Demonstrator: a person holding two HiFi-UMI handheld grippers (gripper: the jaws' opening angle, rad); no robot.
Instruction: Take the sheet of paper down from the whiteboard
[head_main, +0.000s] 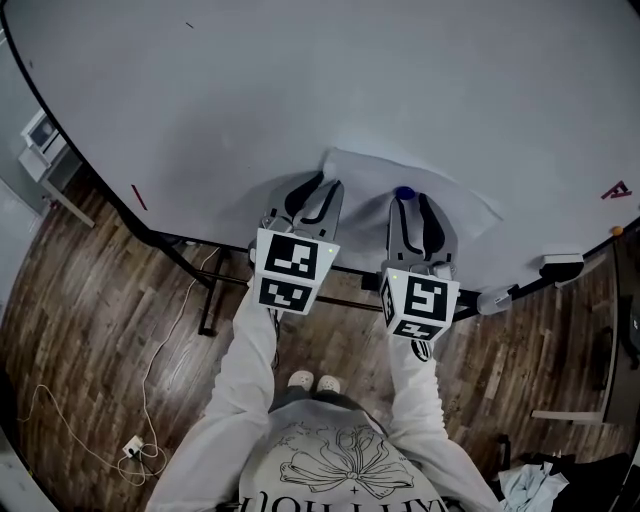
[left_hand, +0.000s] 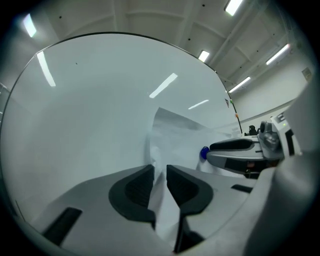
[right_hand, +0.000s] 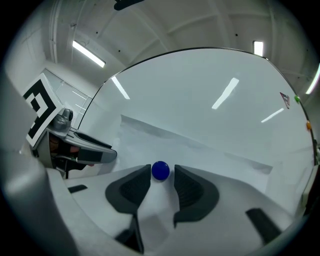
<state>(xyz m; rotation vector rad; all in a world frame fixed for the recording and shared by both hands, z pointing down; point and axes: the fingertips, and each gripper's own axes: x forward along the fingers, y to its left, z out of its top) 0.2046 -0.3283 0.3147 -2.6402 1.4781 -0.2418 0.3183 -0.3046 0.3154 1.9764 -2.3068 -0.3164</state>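
A white sheet of paper (head_main: 455, 205) hangs low on the whiteboard (head_main: 300, 90), pinned by a round blue magnet (head_main: 404, 192). My left gripper (head_main: 318, 190) points level at the sheet's left edge. In the left gripper view that edge (left_hand: 159, 192) curls off the board and runs between the jaws of my left gripper (left_hand: 160, 172), which stand narrowly apart and open. My right gripper (head_main: 413, 200) is at the magnet (right_hand: 160, 170). Its fingertips (right_hand: 145, 175) flank the magnet with a small gap on either side.
The board stands on a dark frame over a wooden floor, where a white cable (head_main: 150, 370) lies at the left. A short red stroke (head_main: 137, 197) and a red mark (head_main: 615, 190) are on the board. An eraser (head_main: 562, 266) sits at the lower right rim.
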